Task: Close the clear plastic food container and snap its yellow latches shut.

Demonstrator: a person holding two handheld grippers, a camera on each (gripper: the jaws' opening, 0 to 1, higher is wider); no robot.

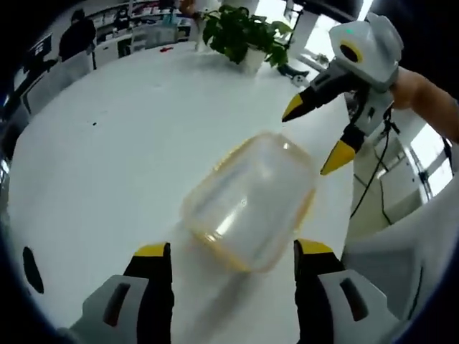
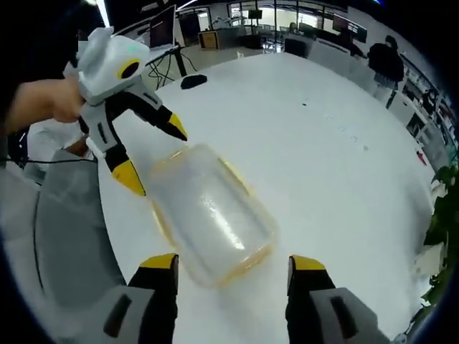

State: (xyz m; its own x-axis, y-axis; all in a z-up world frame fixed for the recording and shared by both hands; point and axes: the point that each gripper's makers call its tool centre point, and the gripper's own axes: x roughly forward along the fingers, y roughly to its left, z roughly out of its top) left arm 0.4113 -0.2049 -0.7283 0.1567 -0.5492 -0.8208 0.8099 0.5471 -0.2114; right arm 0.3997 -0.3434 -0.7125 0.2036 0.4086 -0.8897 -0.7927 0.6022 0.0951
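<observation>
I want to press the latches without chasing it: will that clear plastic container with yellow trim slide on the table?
Probably yes: the clear plastic container looks empty, so light, and the white table looks smooth. Its flat base should resist tipping.

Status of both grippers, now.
Left gripper: open, empty, jaws either side of the container's near end.
Right gripper: open, empty, near the container's opposite end.

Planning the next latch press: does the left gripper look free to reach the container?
Probably yes: the left gripper is open, the clear container lies just beyond its jaws, nothing between.
</observation>
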